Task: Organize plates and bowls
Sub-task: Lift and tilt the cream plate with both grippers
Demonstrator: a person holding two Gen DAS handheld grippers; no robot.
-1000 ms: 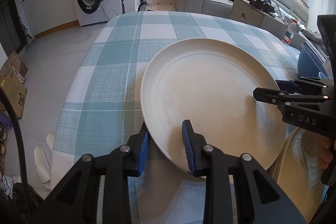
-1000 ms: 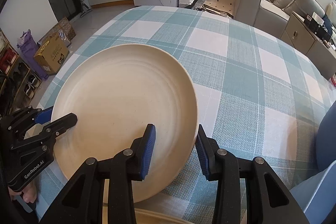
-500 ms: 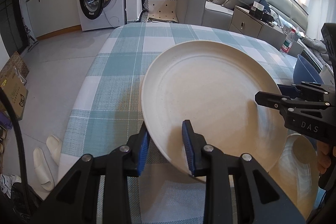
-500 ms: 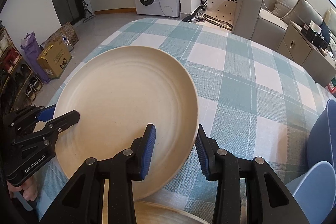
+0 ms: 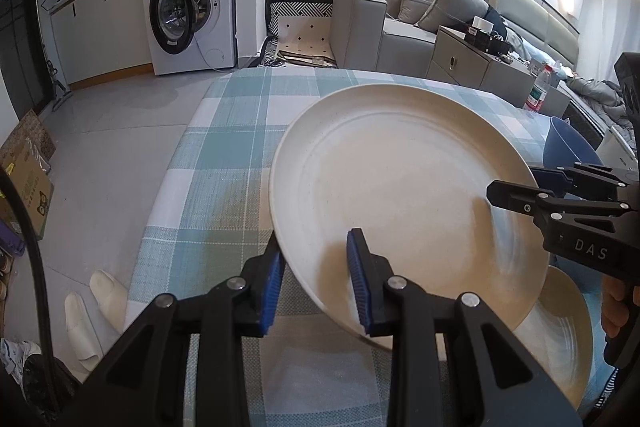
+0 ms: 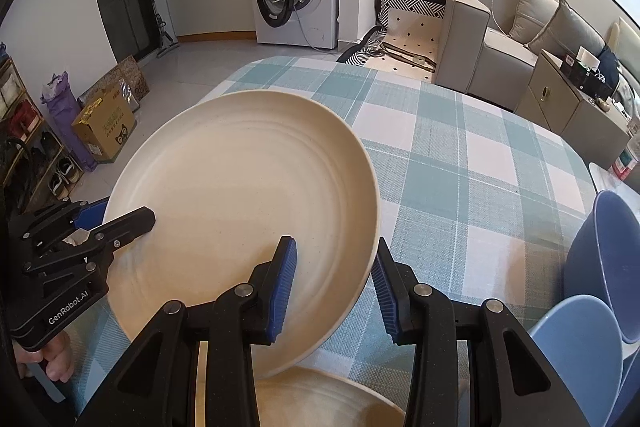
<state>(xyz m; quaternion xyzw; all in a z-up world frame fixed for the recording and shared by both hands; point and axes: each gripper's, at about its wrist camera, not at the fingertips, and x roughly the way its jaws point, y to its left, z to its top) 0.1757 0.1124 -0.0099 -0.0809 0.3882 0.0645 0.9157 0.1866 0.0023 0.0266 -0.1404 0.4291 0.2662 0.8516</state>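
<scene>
Raised: cream plate (image 5: 400,195) off second plate (image 6: 320,403) | both tools clamped on rim | right view only: blue bowls (image 6: 600,251)

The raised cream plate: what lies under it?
Under the round cream plate a second cream plate peeks out on the teal checked tablecloth; most of it is covered, so anything further down is hidden.

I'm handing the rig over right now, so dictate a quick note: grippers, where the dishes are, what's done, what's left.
Left gripper: shut on the near-left rim of the large cream round plate.
Right gripper: shut on its opposite rim.
Plate: held by both, tilted, clear of the teal checked tablecloth.
Second cream plate lies beneath, near the table edge; blue bowls sit at the right.
Done: plate picked up.
Left: set it down, probably stacked; sort bowls.
</scene>
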